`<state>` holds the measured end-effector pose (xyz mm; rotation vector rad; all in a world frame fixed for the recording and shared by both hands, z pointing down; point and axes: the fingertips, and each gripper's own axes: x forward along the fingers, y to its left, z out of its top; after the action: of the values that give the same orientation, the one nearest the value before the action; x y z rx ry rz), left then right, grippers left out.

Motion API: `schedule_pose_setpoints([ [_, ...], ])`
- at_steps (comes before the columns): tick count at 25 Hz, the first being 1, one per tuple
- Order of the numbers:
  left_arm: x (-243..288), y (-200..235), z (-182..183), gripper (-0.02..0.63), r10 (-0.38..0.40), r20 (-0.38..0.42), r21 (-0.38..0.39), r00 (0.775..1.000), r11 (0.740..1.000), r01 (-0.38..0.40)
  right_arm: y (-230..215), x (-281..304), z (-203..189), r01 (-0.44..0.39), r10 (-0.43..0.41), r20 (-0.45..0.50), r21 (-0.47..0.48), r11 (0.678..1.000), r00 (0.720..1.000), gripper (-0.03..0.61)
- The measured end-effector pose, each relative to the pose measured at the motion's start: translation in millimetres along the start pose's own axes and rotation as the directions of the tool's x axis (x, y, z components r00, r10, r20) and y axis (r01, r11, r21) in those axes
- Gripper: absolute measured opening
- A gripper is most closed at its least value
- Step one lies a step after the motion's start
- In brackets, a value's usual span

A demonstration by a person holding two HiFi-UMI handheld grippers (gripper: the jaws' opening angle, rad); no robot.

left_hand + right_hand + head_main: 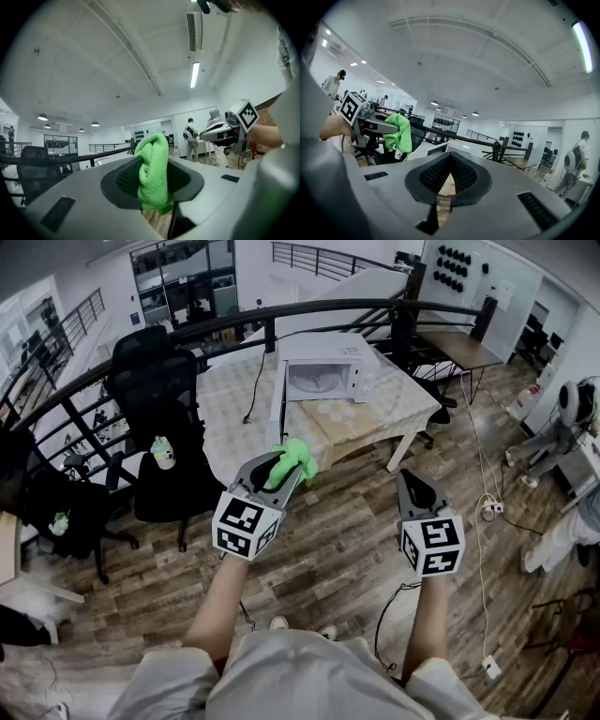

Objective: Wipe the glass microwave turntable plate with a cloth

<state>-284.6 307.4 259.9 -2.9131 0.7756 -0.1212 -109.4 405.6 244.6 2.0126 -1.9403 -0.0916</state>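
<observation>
Bright green on the cloth (292,461). Grey on the left gripper (279,470) and right gripper (411,478), with black-and-white square markers (246,521). White on the microwave (323,371); pale beige with a fine pattern on the tablecloth (230,404); black on the office chairs (155,390); streaky brown on the plank floor (347,549).

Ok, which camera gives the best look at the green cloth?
The left gripper view: the green cloth fills the middle, pinched in the left gripper. The head view shows the cloth small; the right gripper view shows it from the side, farther off.
</observation>
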Motion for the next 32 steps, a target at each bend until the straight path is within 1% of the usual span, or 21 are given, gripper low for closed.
schedule_pose_setpoints([
  [3,8,-2,2,0.132,-0.010,0.003,0.021,1.000,1.000,0.010,-6,4,1,0.001,-0.001,0.012,0.003,1.000,1.000,0.012],
  [7,18,-8,7,0.132,-0.019,0.011,0.037,1.000,0.999,0.019,-17,1,10,0.000,-0.001,0.093,0.017,1.000,0.996,0.014],
  [9,24,-13,8,0.133,-0.016,0.015,0.038,1.000,0.999,0.015,-25,-2,9,-0.012,0.009,0.113,0.022,1.000,0.994,0.014],
  [12,36,-21,8,0.133,0.006,0.017,0.026,1.000,1.000,-0.007,-43,-5,2,-0.041,0.038,0.112,0.025,0.999,0.993,0.014],
  [15,48,-30,4,0.133,0.032,0.010,0.008,0.999,0.999,-0.033,-61,-6,-13,-0.072,0.071,0.088,0.006,0.997,0.994,0.013],
  [17,57,-32,2,0.133,0.051,0.008,0.005,0.999,0.999,-0.051,-74,-1,-22,-0.073,0.073,0.071,-0.013,0.997,0.995,0.012],
  [20,73,-29,1,0.133,0.069,0.004,0.009,0.998,0.998,-0.069,-92,10,-31,-0.078,0.078,0.069,-0.005,0.997,0.995,0.014],
  [24,109,-15,-2,0.133,0.081,-0.005,0.013,0.997,0.997,-0.080,-115,41,-34,-0.078,0.078,0.069,-0.006,0.997,0.995,0.014],
  [27,148,4,-11,0.133,0.073,-0.009,0.013,0.997,0.997,-0.073,-131,77,-37,-0.069,0.069,0.067,-0.012,0.998,0.995,0.014],
  [32,225,65,-21,0.133,0.058,0.003,0.019,0.998,0.998,-0.058,-162,163,-35,-0.046,0.048,0.061,-0.030,0.998,0.997,0.013],
])
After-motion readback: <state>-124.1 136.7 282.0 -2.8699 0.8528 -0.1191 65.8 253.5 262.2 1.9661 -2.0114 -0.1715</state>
